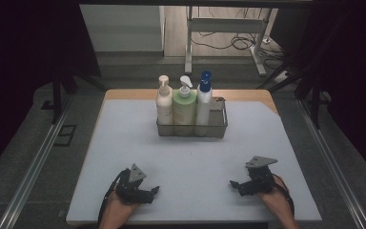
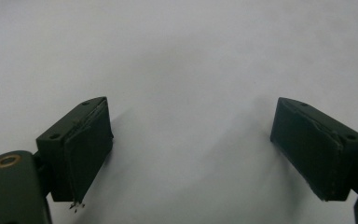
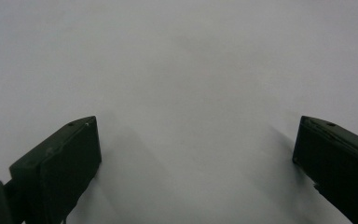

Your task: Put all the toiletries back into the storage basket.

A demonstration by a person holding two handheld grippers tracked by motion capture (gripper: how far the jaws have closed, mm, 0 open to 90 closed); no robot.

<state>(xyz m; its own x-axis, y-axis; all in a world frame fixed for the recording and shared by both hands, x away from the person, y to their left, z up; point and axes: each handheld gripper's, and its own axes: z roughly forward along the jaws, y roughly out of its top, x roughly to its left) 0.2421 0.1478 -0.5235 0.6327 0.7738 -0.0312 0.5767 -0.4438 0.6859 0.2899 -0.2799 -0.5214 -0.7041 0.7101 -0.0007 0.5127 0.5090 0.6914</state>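
Simply blocky black fingers (image 2: 81, 154), matte tabletop (image 2: 182, 60).

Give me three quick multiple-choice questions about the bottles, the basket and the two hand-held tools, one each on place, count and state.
1. Where do the pump bottles stand?
A. In the wire basket
B. Loose at the table's near edge
C. On the floor

2. How many pump bottles are there?
A. Two
B. Three
C. Five

3. How do the tools' jaws stand?
A. Both tools open, holding nothing
B. Both shut on bottles
C. One clamped on the basket

Answers:
1 A: the basket's walls surround the bottle bases.
2 B: a cream bottle, a green bottle and a blue-capped white bottle stand side by side.
3 A: the left tool and right tool each show a wide bare gap.
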